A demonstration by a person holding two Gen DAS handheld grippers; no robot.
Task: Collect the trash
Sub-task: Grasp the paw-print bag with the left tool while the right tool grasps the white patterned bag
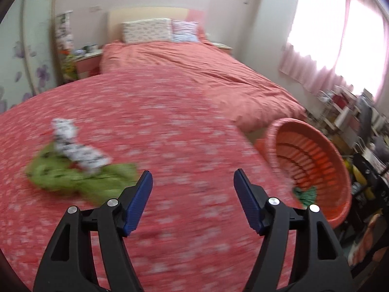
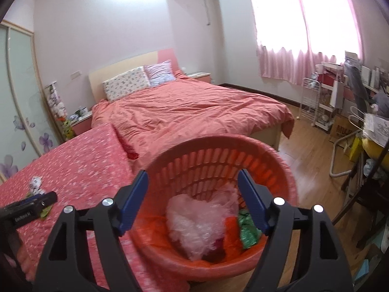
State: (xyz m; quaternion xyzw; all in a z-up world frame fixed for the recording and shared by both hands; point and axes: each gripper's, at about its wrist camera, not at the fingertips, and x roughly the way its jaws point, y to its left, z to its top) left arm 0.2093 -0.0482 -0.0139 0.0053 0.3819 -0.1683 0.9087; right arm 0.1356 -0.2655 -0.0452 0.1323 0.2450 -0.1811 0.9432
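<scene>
a: trash is split between two places. what's the biggest thing here?

b: the bed [image 2: 194, 112], under a plain coral cover. butted against its foot is a surface under a red flowered cloth [image 1: 170, 126], which serves as the bench.

a: and the trash on it?

b: a green wrapper [image 1: 73, 177] lies flat there with a crumpled black-and-white paper [image 1: 73, 146] resting on it, blurred in the left wrist view. they look like the pieces not yet collected.

a: where does it all go?

b: into the orange basket [image 2: 218, 160], standing just off the cloth's edge, probably so both hands can reach it. it holds a clear crinkled plastic bag [image 2: 199, 221], a bit of orange wrapping [image 2: 231, 233] and a green foil packet [image 2: 248, 231].

a: the tools?

b: the right tool [image 2: 193, 202] hangs over the basket mouth, fingers apart, nothing between them. i'd guess it's there for dropping things in. the left tool [image 1: 193, 199] is also spread wide and empty, over the cloth, the wrapper off to its left.

a: next?

b: likely the left goes for that paper.
</scene>
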